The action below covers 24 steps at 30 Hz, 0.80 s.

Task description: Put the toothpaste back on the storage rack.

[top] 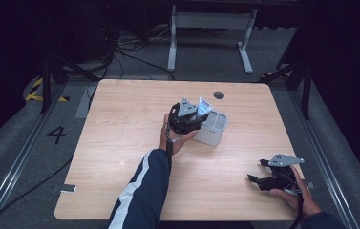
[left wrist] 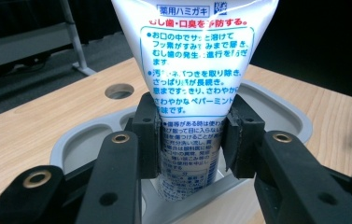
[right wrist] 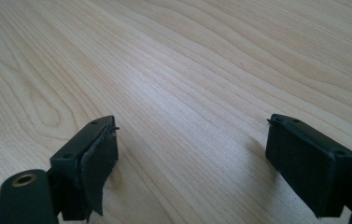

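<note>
Toothpaste tube (left wrist: pixel 193 70), printed in Japanese with 薬用ハミガキ on top, stands in our grey holder (left wrist: pixel 276 109), pinched by our left gripper (left wrist: pixel 190 135); our right gripper (right wrist: pixel 190 163) gapes empty over the table (right wrist: pixel 201 56).

A light wooden desk (top: pixel 120 143) with one grey holder on it
The desk has rounded corners and a small round hole (top: pixel 218 95) near its far edge. The grey holder (top: pixel 213 131) stands near the middle, a bit to the right, and has open pockets on top. The desk stands on a grey floor (top: pixel 15 157)
</note>
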Available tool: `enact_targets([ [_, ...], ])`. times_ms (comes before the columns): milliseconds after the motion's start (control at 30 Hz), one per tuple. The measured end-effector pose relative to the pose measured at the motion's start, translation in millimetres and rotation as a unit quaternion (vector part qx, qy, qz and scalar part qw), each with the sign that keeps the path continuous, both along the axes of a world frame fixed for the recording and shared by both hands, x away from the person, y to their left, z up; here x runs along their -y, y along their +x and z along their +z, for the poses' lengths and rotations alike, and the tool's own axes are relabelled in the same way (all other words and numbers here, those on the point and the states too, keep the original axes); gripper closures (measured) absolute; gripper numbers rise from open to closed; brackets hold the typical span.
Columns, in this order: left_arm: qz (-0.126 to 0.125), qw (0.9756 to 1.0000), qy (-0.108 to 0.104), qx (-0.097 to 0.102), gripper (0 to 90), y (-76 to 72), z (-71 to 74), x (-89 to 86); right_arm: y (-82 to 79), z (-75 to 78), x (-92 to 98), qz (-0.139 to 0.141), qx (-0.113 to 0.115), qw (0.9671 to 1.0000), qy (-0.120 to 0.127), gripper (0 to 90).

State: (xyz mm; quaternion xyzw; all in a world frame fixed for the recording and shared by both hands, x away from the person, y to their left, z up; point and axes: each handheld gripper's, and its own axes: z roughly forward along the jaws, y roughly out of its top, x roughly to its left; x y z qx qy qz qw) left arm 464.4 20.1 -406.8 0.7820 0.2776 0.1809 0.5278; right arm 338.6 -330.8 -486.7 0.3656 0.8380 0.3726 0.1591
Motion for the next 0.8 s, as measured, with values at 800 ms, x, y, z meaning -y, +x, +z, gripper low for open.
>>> enact_targets([
  [800, -0.009, 0.9986, 0.043, -0.030, 57.6, 1.7, 0.3, 4.1, 0.1, 0.0, -0.3, 0.000, 0.001, 1.0000, -0.001, 16.9],
])
